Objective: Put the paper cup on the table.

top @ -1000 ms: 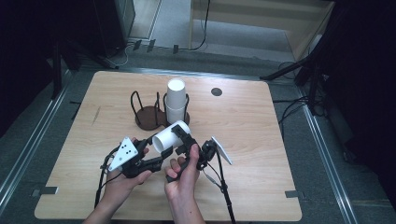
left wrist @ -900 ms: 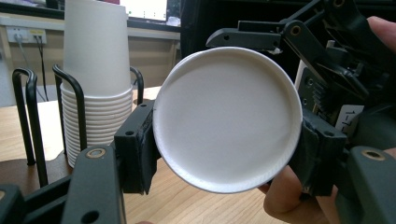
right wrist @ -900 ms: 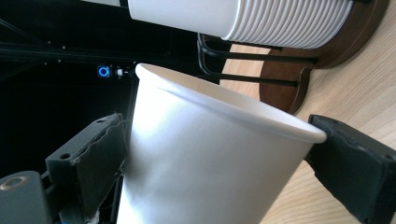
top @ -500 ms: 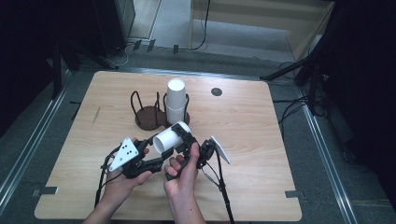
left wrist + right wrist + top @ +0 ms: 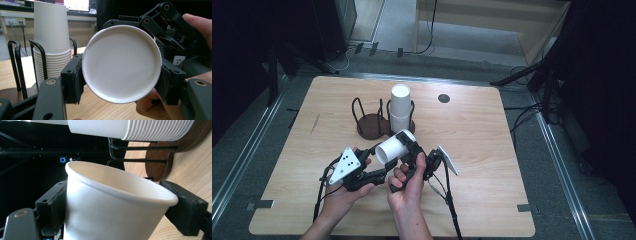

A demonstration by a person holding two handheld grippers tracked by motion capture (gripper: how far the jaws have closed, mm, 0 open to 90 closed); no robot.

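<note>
A white paper cup (image 5: 393, 146) is held on its side above the table's near middle, its flat bottom toward my left gripper (image 5: 381, 161) and its open mouth toward the far right. In the left gripper view the cup's round bottom (image 5: 121, 63) sits between the two jaws, which press it on both sides. My right gripper (image 5: 411, 152) is shut on the same cup near its rim (image 5: 112, 207), one jaw on each side of the wall. Each gripper is held by a hand.
A tall stack of white cups (image 5: 400, 107) stands upside down in a brown wooden holder with black wire posts (image 5: 369, 125) just behind the grippers. A small dark round mark (image 5: 443, 98) lies at the back right. The holder's left slot holds nothing.
</note>
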